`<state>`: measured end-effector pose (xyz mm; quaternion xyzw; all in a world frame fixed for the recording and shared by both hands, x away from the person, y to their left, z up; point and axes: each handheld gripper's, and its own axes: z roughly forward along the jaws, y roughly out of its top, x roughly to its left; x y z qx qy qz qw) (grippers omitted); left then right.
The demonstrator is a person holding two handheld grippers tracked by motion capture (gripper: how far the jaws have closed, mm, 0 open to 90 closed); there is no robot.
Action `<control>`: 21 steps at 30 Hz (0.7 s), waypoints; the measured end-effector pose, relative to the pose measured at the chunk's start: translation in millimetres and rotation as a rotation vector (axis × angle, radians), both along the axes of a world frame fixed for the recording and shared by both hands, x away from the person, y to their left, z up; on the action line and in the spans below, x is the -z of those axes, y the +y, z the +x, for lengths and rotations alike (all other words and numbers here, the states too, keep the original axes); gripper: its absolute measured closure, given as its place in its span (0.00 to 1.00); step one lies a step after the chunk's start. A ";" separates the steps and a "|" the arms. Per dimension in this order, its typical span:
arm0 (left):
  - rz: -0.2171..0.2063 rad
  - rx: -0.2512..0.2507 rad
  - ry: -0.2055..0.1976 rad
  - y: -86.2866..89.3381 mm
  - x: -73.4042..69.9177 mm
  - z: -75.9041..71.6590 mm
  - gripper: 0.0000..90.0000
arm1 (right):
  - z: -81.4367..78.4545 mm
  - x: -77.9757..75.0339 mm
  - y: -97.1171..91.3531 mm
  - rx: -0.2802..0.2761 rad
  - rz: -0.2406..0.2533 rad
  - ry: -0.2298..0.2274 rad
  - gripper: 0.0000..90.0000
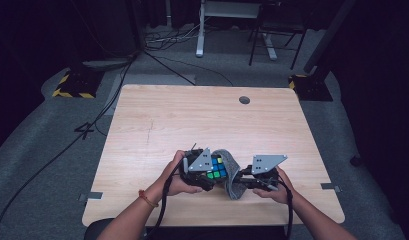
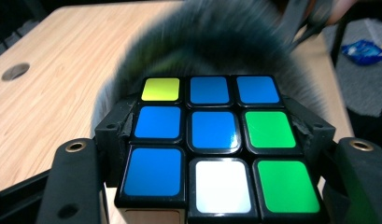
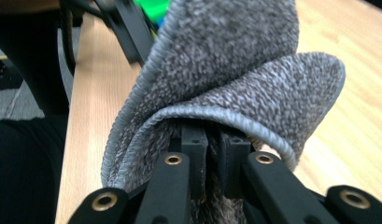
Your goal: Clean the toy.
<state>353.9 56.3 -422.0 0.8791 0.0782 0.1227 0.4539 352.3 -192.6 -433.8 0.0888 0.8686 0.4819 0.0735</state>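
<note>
Here, from the high view, the left gripper (image 1: 208, 176) clamps a puzzle cube (image 1: 216, 168) above the table (image 1: 157, 125) near its front edge, presumably steadying it for wiping, while the right gripper (image 1: 243, 180) brings a grey cloth (image 1: 233, 172) against it. In the left gripper view the jaws squeeze the cube's sides, leaving the coloured face exposed; in the right gripper view the jaws pinch the folded cloth's edge.

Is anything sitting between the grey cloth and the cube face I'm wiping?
Nothing visible does. The left gripper is shut on the puzzle cube, the right gripper is shut on the grey cloth, and in the high view the cloth lies right against the cube's far and right sides.
</note>
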 end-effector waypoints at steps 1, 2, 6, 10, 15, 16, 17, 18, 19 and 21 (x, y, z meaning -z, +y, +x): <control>0.002 0.004 0.011 -0.9 1.5 0.2 0.37 | -0.3 -1.4 -0.5 0.003 0.003 -0.005 0.92; 0.005 0.009 0.013 -2.3 2.6 -0.1 0.37 | -0.6 -2.0 -0.9 0.008 0.008 -0.013 0.92; 0.007 0.040 0.024 -7.1 4.5 -3.3 0.37 | 1.7 -2.7 -3.9 0.057 0.032 -0.025 0.92; 0.007 0.061 0.013 -10.7 2.9 -7.0 0.37 | 7.7 0.4 -4.7 0.096 0.003 -0.014 0.92; 0.041 0.035 0.002 -7.8 7.9 -2.0 0.37 | 14.6 8.9 -4.8 0.115 -0.088 0.005 0.92; 0.037 0.027 0.013 -6.5 9.4 -0.1 0.37 | 16.2 9.6 -6.1 0.116 -0.089 0.014 0.92; 0.029 0.026 0.022 -5.3 10.8 1.8 0.37 | 17.1 10.3 -7.3 0.120 -0.094 0.019 0.92; 0.030 0.022 0.028 -4.7 12.1 2.8 0.37 | 18.2 11.0 -8.3 0.119 -0.100 0.024 0.92; 0.033 0.017 0.027 -4.4 14.2 4.1 0.37 | 18.9 11.8 -9.3 0.123 -0.107 0.026 0.92; 0.033 0.012 0.039 -3.4 19.8 8.0 0.37 | 21.2 13.6 -11.6 0.132 -0.117 0.037 0.92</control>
